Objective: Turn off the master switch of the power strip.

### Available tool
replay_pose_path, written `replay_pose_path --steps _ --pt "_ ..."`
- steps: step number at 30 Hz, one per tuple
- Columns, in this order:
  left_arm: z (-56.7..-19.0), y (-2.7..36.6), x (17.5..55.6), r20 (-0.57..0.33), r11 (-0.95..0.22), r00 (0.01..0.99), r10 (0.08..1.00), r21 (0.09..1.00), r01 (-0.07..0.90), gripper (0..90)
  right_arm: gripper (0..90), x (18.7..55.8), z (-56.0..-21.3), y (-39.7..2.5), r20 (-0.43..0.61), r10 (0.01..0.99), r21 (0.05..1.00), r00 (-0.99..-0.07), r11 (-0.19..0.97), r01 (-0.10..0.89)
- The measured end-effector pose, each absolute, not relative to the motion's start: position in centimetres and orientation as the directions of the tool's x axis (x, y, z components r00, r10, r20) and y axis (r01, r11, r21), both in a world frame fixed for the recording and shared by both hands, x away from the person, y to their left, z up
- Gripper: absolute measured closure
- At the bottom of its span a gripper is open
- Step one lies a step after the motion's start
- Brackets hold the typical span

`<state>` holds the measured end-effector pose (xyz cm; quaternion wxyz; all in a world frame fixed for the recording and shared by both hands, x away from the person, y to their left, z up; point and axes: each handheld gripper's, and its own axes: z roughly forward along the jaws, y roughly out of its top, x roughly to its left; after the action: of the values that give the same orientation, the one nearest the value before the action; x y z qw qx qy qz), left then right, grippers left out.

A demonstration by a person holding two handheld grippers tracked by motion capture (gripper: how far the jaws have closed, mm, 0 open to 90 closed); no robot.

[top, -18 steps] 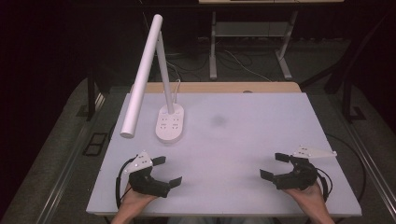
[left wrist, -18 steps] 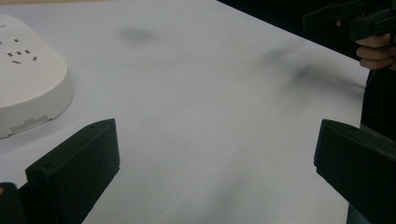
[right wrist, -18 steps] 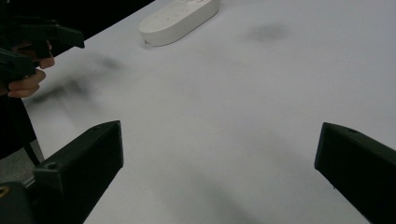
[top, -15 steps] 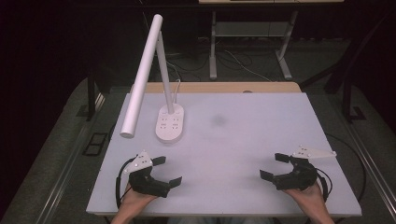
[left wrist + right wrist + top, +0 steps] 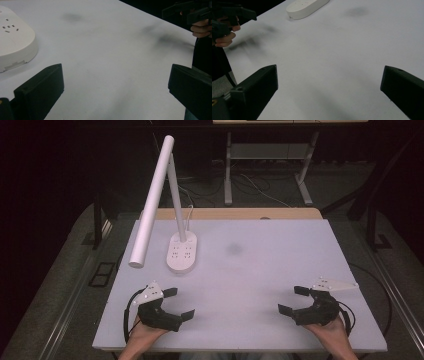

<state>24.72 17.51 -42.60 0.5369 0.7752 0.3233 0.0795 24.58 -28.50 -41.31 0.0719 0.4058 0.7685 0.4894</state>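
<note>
A white desk lamp stands at the table's back left: an oval base (image 5: 181, 251) with socket holes, a slanted stem and a long tube head (image 5: 151, 200) reaching toward the front left. My left gripper (image 5: 178, 304) rests near the front left edge, open, with nothing between its jaws. My right gripper (image 5: 293, 300) sits near the front right edge, also open and empty. In the left gripper view the lamp base (image 5: 13, 47) lies at the left, beyond the jaws. In the right gripper view the lamp base (image 5: 307, 7) lies far ahead.
The white table (image 5: 270, 270) has a faint dark smudge (image 5: 234, 248) near its middle. A wooden strip (image 5: 240, 214) runs along its far edge. Dark floor, cables and a metal frame (image 5: 270, 155) lie behind the table.
</note>
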Motion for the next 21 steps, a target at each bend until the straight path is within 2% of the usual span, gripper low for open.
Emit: replay_pose_path --steps 21 --pt "-41.69 17.57 24.68 -0.227 -0.238 0.791 0.568 0.875 0.422 0.0 0.5 24.48 -41.45 -28.16 0.266 0.684 0.798 -0.679 0.239 0.554"
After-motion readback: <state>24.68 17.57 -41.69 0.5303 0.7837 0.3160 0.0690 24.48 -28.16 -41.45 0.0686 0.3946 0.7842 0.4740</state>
